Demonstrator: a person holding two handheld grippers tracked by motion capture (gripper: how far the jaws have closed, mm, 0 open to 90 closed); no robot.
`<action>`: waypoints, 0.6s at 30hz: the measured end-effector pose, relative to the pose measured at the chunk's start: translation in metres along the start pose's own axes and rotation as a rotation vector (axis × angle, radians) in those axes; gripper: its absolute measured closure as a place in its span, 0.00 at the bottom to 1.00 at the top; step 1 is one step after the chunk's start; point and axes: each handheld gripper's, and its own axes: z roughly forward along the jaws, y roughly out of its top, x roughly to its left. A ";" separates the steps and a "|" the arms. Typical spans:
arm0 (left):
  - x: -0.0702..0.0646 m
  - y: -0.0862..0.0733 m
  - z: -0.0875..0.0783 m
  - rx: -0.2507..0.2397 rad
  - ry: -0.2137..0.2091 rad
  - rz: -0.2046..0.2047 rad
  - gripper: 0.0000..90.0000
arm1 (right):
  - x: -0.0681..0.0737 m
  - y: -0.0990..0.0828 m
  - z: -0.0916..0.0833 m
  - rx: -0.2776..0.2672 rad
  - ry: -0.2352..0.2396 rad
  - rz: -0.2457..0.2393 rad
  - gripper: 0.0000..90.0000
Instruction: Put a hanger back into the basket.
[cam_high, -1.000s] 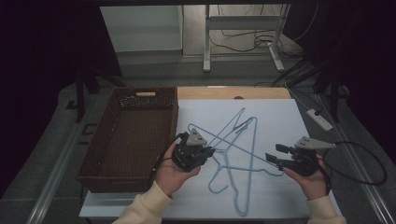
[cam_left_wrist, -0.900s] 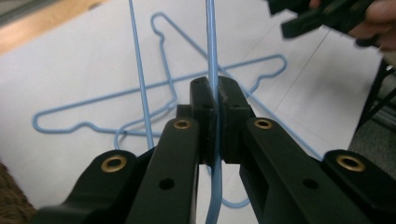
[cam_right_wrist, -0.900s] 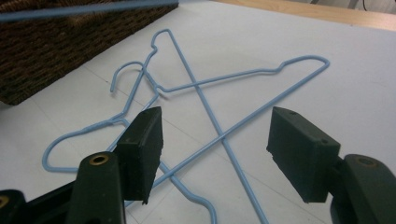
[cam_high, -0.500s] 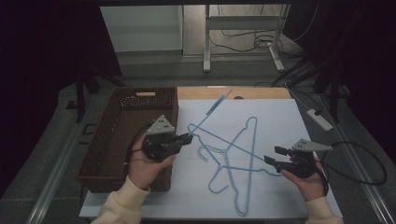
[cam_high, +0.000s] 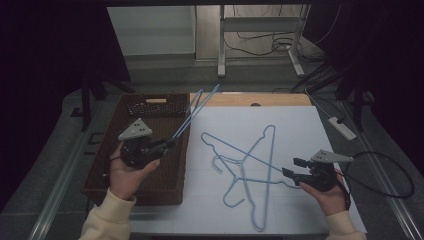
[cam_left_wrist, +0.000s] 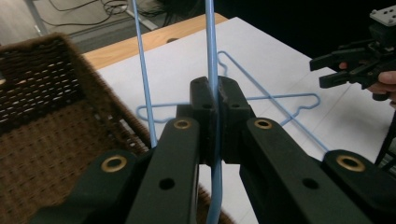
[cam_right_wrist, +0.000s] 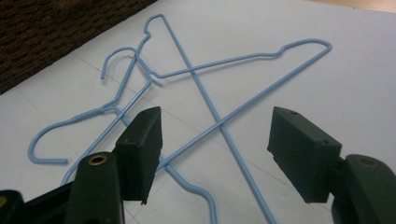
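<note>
basket (cam_high: 150, 150) left, hangers (cam_high: 250, 165) right on table (cam_high: 300, 125)

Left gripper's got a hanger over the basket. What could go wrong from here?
1. The left gripper pinches only one thin wire of the held hanger, so it may swivel or slip.
2. Its long end sticks out past the basket rim and could catch on it.
3. The two hangers on the sheet lie crossed; lifting one with the open right gripper may drag the other.

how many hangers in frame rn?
3 thin blue wire hangers. One is clamped in the left gripper, held over the brown woven basket. Two lie crossed on the white sheet: one, another. None seem hidden.
</note>
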 end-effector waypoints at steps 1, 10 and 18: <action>0.000 0.000 0.000 0.000 0.000 0.000 0.96 | 0.000 0.000 0.000 0.000 0.000 0.000 0.39; 0.025 -0.010 -0.014 0.010 0.058 -0.014 0.96 | 0.001 -0.002 0.003 0.019 -0.001 -0.007 0.39; 0.056 -0.023 -0.020 0.025 0.085 -0.048 0.96 | 0.001 -0.004 0.003 0.012 -0.003 -0.001 0.37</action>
